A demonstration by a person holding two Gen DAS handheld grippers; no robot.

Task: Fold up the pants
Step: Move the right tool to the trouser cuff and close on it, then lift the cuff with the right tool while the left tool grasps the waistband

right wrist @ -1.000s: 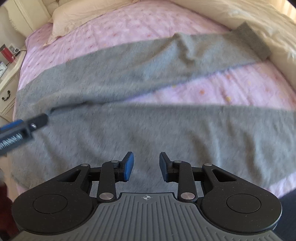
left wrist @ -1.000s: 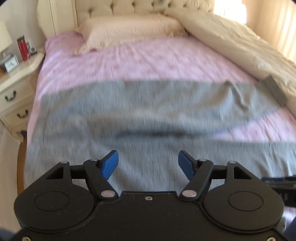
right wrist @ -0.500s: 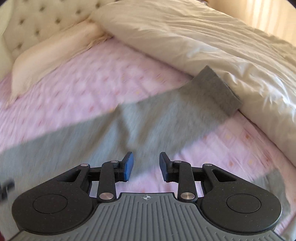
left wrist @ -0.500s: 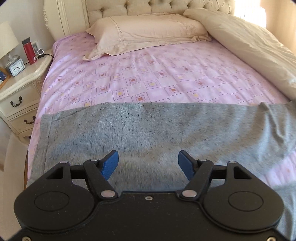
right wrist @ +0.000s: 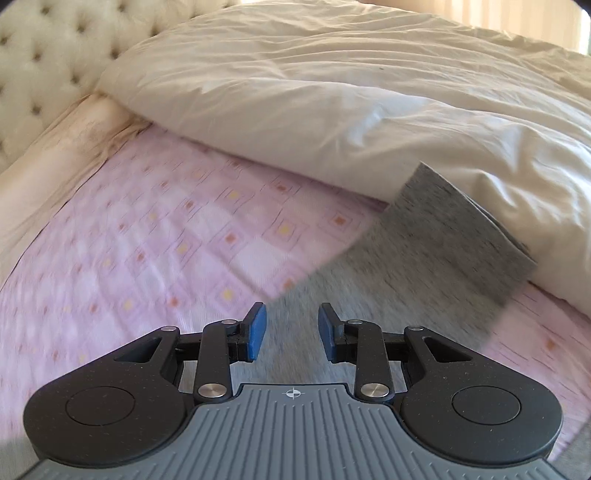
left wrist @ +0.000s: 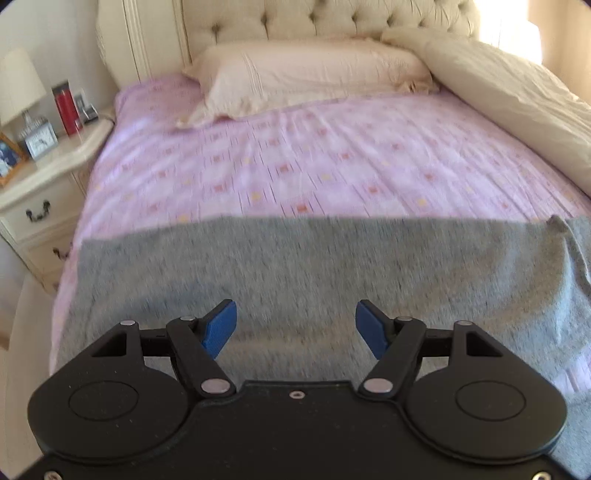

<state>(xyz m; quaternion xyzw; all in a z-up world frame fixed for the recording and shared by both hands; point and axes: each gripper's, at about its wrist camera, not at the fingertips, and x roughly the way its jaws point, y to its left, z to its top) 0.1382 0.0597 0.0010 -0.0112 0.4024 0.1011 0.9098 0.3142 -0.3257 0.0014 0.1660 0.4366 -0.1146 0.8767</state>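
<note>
Grey pants (left wrist: 295, 266) lie spread flat across the pink patterned bed sheet (left wrist: 314, 162). My left gripper (left wrist: 295, 326) is open and empty, low over the waist part of the pants. In the right wrist view one grey pant leg (right wrist: 424, 243) runs away to the right, its cuff end resting against the cream duvet (right wrist: 351, 92). My right gripper (right wrist: 291, 328) is open and empty, just above that leg.
A cream pillow (left wrist: 310, 74) and tufted headboard (left wrist: 332, 18) lie at the far end. The duvet (left wrist: 517, 103) is bunched along the right side. A white nightstand (left wrist: 40, 184) at left holds a lamp, clock, red bottle (left wrist: 66, 107) and photo frame.
Both grippers have moved forward over the pants, toward the head of the bed. The right gripper has swung right along the far leg toward its cuff. Both stay open.
</note>
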